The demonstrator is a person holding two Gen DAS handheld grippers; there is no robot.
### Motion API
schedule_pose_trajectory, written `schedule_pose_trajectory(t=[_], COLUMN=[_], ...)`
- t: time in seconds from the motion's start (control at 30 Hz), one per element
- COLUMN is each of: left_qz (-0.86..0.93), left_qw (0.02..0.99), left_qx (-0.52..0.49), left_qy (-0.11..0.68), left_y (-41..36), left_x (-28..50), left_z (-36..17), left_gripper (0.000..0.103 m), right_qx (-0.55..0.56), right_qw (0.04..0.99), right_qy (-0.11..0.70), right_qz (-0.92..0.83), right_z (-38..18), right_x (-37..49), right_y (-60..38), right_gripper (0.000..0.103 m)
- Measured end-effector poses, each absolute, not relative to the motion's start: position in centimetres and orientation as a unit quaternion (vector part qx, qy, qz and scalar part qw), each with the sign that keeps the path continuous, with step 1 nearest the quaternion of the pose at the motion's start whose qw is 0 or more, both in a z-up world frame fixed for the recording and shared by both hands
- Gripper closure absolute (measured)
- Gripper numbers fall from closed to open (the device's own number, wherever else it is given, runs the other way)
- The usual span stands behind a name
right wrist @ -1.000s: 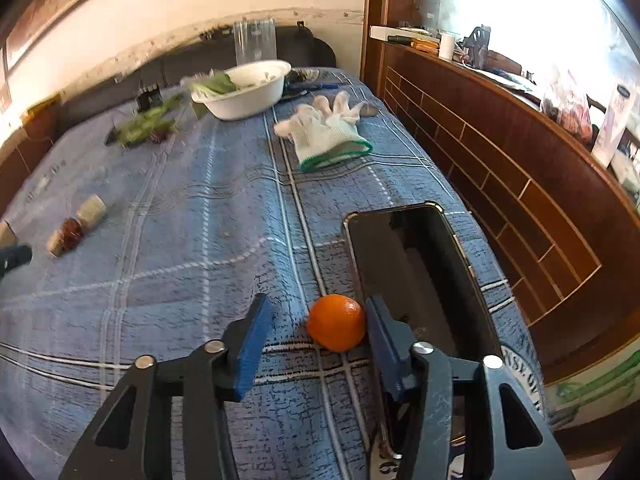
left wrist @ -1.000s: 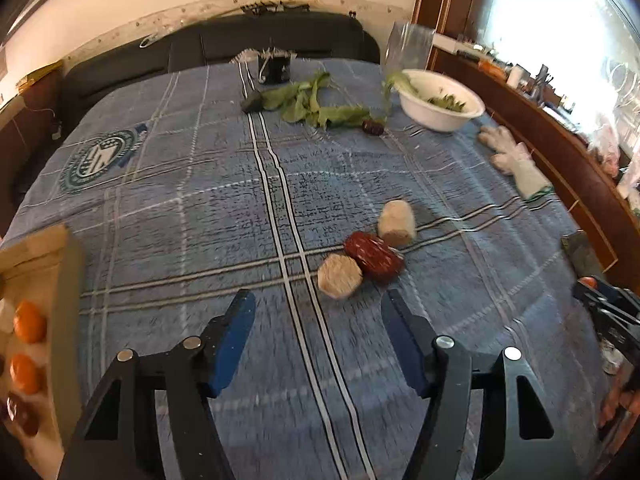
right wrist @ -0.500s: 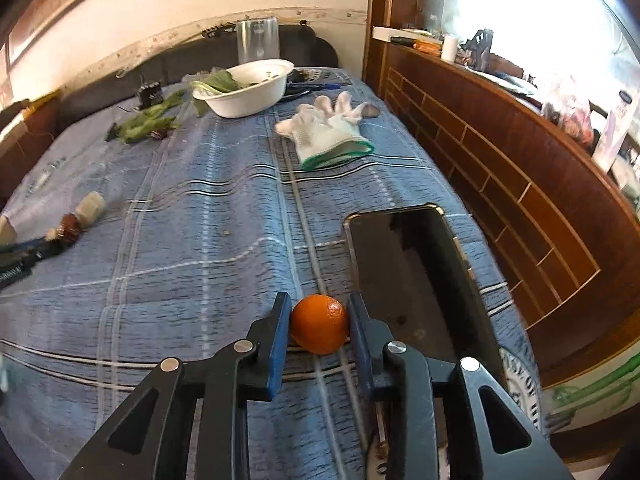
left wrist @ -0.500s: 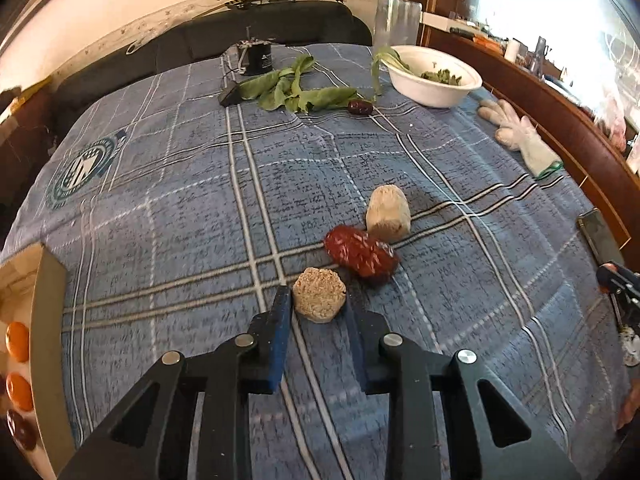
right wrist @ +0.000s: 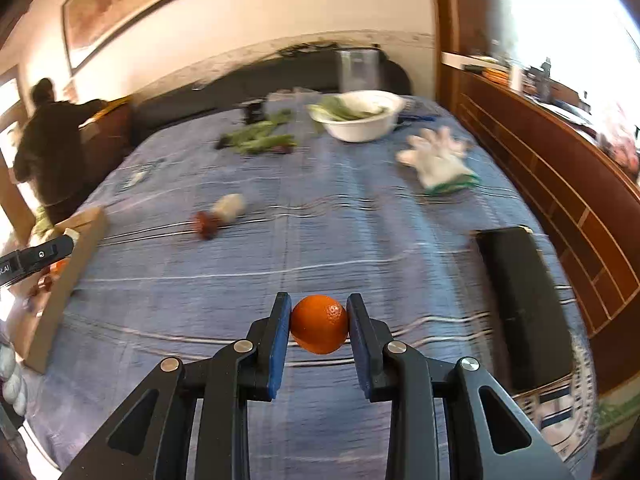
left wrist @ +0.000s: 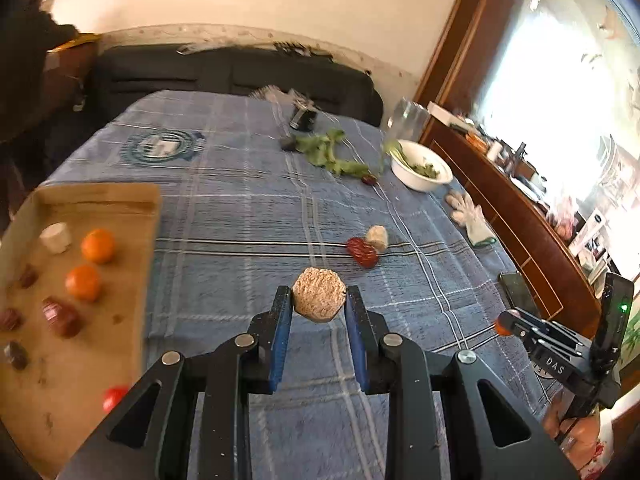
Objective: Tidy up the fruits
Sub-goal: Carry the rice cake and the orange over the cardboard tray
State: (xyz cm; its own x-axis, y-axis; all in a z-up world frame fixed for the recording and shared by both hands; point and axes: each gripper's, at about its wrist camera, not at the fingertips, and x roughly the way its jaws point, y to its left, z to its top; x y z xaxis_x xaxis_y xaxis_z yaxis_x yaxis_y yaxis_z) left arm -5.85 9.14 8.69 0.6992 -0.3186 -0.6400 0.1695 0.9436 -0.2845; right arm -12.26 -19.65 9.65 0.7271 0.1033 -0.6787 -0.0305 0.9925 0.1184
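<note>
Orange [right wrist: 319, 324] and cork piece [left wrist: 319, 294] now lifted.

Daylight floods in from the window [left wrist: 560, 92], blown out to white in both views. Glare washes the wall beside it. Left wrist view fairly sharp; slight smear on the tray [left wrist: 80, 200] far from the window. Right wrist view motion-blurred: bowl [right wrist: 360, 120], glove [right wrist: 436, 156] streaked. Orange [right wrist: 319, 324] crisp. Strong fisheye bending, dark corners.

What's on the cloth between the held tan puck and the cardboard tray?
Nothing: in the left wrist view, only bare blue plaid cloth separates the tan puck from the cardboard tray.
</note>
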Motion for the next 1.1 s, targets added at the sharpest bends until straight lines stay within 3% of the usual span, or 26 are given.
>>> schedule_pose_trajectory(t=[0.57, 1.1], left_qz=[0.083, 0.108], left_qw=[0.906, 0.896], left_qx=[-0.186, -0.191], left_qy=[0.372, 0.386], left_y=[27.8, 31.4], left_x=[-13.8, -14.6], left_z=[6.9, 4.6], left_gripper=[0.077, 0.077], right_qx=[0.031, -0.032], right_qw=[0.880, 0.832], right_qy=[0.383, 0.426], right_qz=[0.281, 0.354], right_z=[10.9, 7.0], right_x=[-13.6, -12.4], right_y=[0.6, 14.3], right_gripper=[0.071, 0.071])
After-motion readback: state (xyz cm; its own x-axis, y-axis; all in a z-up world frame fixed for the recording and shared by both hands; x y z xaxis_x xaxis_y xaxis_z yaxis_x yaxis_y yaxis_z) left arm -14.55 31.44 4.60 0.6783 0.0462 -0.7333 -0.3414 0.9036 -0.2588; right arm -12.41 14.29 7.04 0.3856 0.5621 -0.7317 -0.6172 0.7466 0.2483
